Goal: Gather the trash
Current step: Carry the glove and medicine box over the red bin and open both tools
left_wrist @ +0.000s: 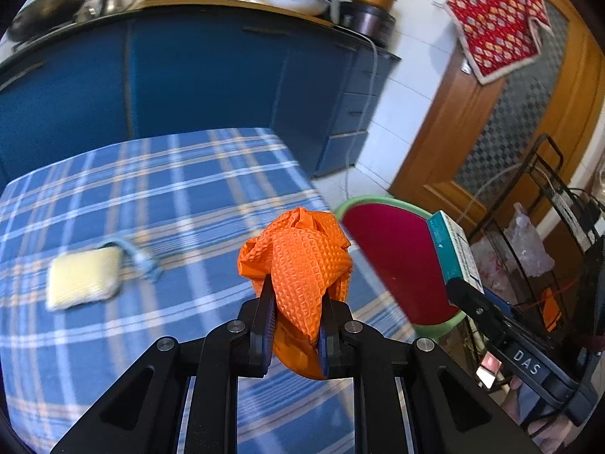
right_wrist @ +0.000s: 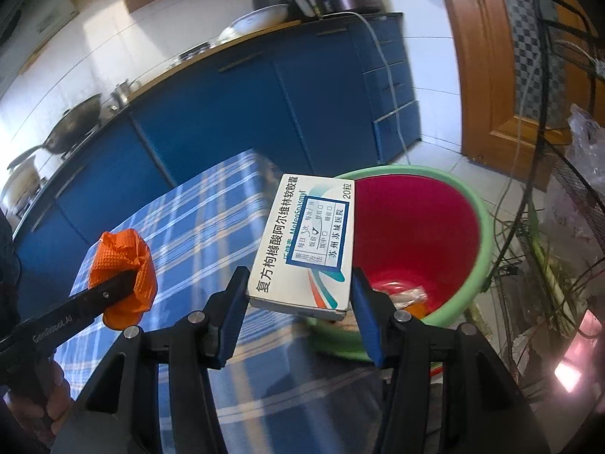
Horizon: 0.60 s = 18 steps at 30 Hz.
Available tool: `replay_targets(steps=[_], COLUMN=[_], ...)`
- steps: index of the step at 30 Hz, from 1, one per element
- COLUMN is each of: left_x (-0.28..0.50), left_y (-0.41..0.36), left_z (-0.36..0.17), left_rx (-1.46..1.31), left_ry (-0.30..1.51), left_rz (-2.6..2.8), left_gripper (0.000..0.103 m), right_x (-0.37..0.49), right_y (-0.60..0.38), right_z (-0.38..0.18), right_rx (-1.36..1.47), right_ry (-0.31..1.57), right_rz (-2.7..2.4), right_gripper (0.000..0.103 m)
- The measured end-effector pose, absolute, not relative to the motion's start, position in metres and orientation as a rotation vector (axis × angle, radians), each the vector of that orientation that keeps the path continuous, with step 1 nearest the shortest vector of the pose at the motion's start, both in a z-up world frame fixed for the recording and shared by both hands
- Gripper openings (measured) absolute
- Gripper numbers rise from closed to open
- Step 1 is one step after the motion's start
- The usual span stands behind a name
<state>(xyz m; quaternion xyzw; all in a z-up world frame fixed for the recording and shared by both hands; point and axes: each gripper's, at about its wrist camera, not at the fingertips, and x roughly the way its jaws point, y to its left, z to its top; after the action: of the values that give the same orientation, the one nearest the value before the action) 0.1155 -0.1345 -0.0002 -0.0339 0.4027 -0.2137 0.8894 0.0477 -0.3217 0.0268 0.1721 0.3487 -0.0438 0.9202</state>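
Light: bright daylight, strongest on the white wall tiles (right_wrist: 113, 49) at upper left.
Glare: pink flare, lower right of right view.
Blur: plaid tablecloth (left_wrist: 151, 189) and sponge (left_wrist: 83, 278) smeared.
Edges: fisheye bending, dark corners.

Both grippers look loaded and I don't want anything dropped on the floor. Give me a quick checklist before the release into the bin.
1. Left gripper clamped on orange glove: ok.
2. Right gripper clamped on medicine box: ok.
3. Bin mouth open, room inside: ok.
4. Box over bin mouth: cannot tell; it seems partly over the near rim.
5. Glove over bin: not ok, above the table.
6. Table cleared: not ok, yellow sponge remains.
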Motion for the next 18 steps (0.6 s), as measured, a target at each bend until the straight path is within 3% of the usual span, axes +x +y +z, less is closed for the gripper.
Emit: replay_targets(steps=[18], left_x=[0.148], left_y=[-0.239], left_z=[-0.021], left_rx=[0.039], left_ry=[0.861], left_rz=[-0.577], left_gripper=[0.019], right_x=[0.067], right_y=[-0.395], right_z=[-0.016], right_rx=[0.433], right_ry=[0.751], right_rz=[-0.136], right_gripper=[0.056])
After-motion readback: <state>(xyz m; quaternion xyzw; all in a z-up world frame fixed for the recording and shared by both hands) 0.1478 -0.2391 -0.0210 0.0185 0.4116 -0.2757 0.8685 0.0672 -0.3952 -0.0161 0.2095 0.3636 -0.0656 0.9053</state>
